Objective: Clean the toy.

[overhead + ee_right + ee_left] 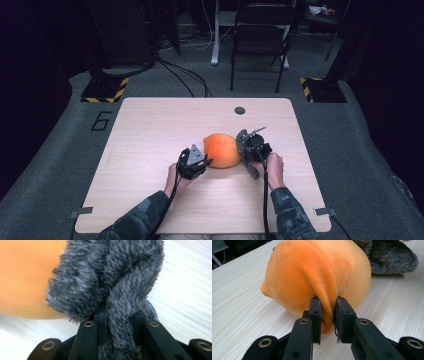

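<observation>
1. The left gripper (327,315) pinches a fold of the orange plush toy (317,275), which lies on the wooden table (150,130) straight ahead of its jaws.
2. The right gripper (120,317) clamps a bunch of grey fuzzy cloth (112,280).
3. That cloth touches the toy's far side, between the two grippers.

Orange plush (312,275), grey fuzzy fabric (110,277), black fingers (315,315), pale wood-grain table (150,130).
</observation>
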Tool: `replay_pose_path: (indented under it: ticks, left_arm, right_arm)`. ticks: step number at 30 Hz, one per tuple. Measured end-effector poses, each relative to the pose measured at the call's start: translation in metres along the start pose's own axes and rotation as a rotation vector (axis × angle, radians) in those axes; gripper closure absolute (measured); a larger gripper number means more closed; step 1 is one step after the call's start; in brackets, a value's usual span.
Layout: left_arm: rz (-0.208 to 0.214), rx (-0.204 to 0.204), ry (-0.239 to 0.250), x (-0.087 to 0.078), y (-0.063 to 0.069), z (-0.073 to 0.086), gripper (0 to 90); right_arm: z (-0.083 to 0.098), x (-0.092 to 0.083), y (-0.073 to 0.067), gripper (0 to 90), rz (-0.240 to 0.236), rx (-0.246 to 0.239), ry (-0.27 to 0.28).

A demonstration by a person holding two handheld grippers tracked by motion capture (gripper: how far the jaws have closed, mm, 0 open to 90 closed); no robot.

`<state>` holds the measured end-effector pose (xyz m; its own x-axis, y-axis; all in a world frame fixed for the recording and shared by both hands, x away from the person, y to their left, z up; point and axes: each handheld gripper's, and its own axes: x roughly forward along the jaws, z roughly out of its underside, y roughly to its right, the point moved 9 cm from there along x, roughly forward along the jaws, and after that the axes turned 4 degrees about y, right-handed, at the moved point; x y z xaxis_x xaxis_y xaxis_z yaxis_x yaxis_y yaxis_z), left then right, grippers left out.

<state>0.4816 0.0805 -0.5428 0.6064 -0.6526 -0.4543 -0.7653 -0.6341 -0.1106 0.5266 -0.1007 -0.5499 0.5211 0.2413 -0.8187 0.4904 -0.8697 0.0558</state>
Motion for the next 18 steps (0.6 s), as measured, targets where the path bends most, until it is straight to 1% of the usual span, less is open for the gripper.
replay_pose_path:
  ticks: [2, 3, 4, 6, 7, 9, 11, 12, 13, 14, 15, 16, 17, 18]
  left_arm:
    - [0.000, -0.001, -0.001, 0.000, -0.001, 0.000, 76.9]
    - [-0.003, -0.003, -0.002, 0.000, -0.002, 0.001, 76.8]
    - [-0.001, -0.013, 0.002, 0.000, -0.002, 0.001, 76.8]
    - [-0.004, -0.010, -0.001, 0.000, -0.003, 0.001, 76.7]
    - [-0.002, -0.015, -0.001, 0.000, -0.003, 0.001, 76.7]
    - [-0.006, -0.024, 0.002, 0.000, -0.004, 0.002, 76.5]
    - [-0.010, -0.027, -0.001, 0.000, -0.006, 0.002, 76.4]
    - [-0.010, -0.033, 0.000, 0.000, -0.007, 0.002, 76.3]
    - [-0.012, -0.037, -0.002, -0.001, -0.008, 0.003, 76.3]
    - [-0.011, -0.040, -0.002, -0.001, -0.009, 0.003, 76.2]
    - [-0.009, -0.039, -0.004, -0.001, -0.009, 0.003, 76.1]
    - [-0.012, -0.041, -0.002, -0.001, -0.010, 0.003, 76.1]
    - [-0.013, -0.041, -0.003, -0.001, -0.010, 0.003, 76.0]
    - [-0.013, -0.041, -0.001, 0.000, -0.010, 0.003, 76.0]
  right_arm:
    - [0.004, 0.004, 0.003, 73.5, 0.007, -0.002, -0.020]
    - [0.005, 0.006, 0.003, 73.5, 0.002, 0.005, -0.028]
    - [0.007, 0.008, 0.004, 73.5, 0.006, 0.007, -0.033]
    - [0.008, 0.010, 0.005, 73.5, 0.004, 0.007, -0.043]
    - [0.009, 0.010, 0.005, 73.5, 0.002, 0.017, -0.046]
    - [0.008, 0.008, 0.008, 73.5, 0.012, 0.006, -0.043]
    - [0.005, 0.003, 0.009, 73.5, 0.021, 0.009, -0.028]
    - [0.003, -0.001, 0.010, 73.5, 0.034, 0.006, -0.014]
    - [-0.001, -0.007, 0.010, 73.5, 0.038, 0.014, 0.009]
    - [-0.004, -0.012, 0.009, 73.5, 0.030, 0.018, 0.018]
    - [-0.009, -0.019, 0.009, 73.5, 0.019, 0.019, 0.043]
    - [-0.016, -0.026, 0.007, 73.6, 0.007, 0.025, 0.088]
    - [-0.024, -0.035, 0.003, 73.6, -0.002, 0.014, 0.137]
    - [-0.028, -0.039, -0.001, 73.5, -0.020, 0.014, 0.153]
